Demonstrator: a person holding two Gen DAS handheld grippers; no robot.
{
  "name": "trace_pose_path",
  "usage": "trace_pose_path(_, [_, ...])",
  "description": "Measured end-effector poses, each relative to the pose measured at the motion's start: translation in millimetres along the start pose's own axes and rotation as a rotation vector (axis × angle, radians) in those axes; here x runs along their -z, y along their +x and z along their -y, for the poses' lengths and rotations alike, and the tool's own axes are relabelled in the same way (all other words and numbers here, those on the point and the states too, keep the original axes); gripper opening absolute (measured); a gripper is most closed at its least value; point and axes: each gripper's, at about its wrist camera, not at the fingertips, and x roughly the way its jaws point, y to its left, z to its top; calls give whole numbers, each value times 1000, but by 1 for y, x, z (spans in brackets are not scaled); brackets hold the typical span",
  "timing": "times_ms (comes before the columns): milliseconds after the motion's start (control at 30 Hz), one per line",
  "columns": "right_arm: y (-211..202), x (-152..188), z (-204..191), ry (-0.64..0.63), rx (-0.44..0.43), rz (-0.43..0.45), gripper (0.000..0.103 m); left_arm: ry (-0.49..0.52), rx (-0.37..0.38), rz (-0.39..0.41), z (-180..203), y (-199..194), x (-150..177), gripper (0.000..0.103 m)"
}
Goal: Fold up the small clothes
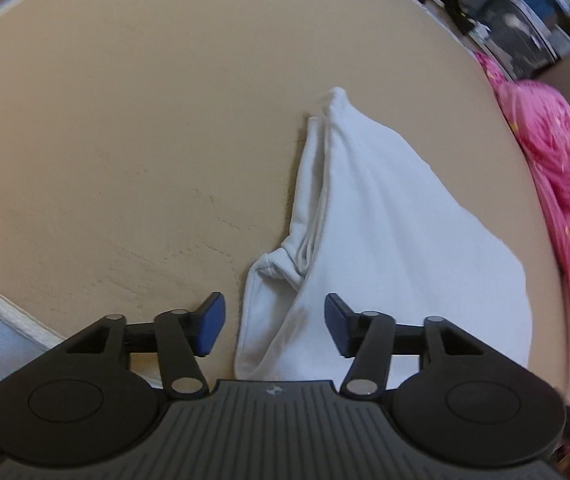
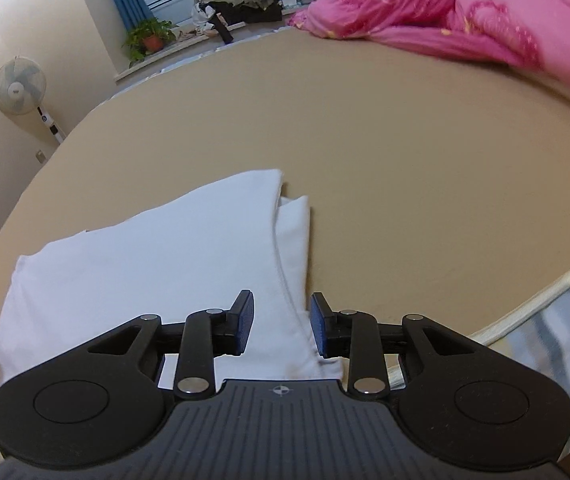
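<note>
Your view cut off the white garment's (image 1: 385,240) near end behind both tools, and the room beyond the bed was blurred in the left wrist view. The tan bed surface (image 2: 405,140) carried a pink quilt (image 2: 465,20) at its far edge. The garment lay folded, layered edges showing, by the near edge. Your left gripper (image 1: 275,324) and right gripper (image 2: 281,322) were spread over it, pinching nothing.
</note>
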Motion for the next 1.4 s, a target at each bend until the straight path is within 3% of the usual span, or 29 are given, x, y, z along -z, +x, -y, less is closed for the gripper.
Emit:
trace_pose_path(133, [7, -2, -3, -23, 6, -13, 32, -19, -26, -47, 4, 23, -5, 62])
trace_pose_path(300, [20, -4, -5, -57, 4, -34, 32, 49, -65, -29, 16, 32, -3, 59])
trace_pose_path(333, [19, -2, -7, -69, 4, -33, 32, 63, -74, -22, 19, 34, -2, 55])
trace_pose_path(367, [19, -2, -8, -79, 4, -30, 32, 79, -81, -15, 24, 35, -1, 41])
trace_pose_path(400, [19, -2, -9, -86, 2, -28, 32, 92, -69, -20, 26, 37, 0, 17])
trace_pose_path(433, [20, -2, -9, -89, -1, -28, 32, 100, -55, -28, 29, 37, 2, 13])
trace_pose_path(633, [33, 0, -7, -105, -8, -73, 32, 116, -73, 14, 40, 31, 10, 12])
trace_pose_path(767, [58, 10, -1, -153, 70, -202, 32, 55, -71, -13, 29, 37, 9, 29])
trace_pose_path(833, [63, 13, 1, -166, 76, -224, 32, 56, -72, -24, 28, 40, 9, 29])
trace_pose_path(933, [63, 11, 1, -168, 71, -223, 32, 114, -93, -14, 36, 42, 12, 24])
trace_pose_path(967, [63, 11, 1, -166, 72, -223, 32, 137, -95, -8, 41, 42, 14, 15])
trace_pose_path(1000, [62, 11, 1, -166, 74, -222, 32, 154, -94, -3, 46, 42, 15, 12])
trace_pose_path(1133, [54, 7, 0, -162, 84, -179, 32, 167, -99, 30, 55, 35, 20, 9])
trace_pose_path(1233, [35, -4, 6, -114, 96, -78, 32, 255, -102, 102, 72, 9, 31, 8])
trace_pose_path(1400, [9, -19, 33, 34, 93, 40, 32, 363, 28, 199, 146, -36, 32, 8])
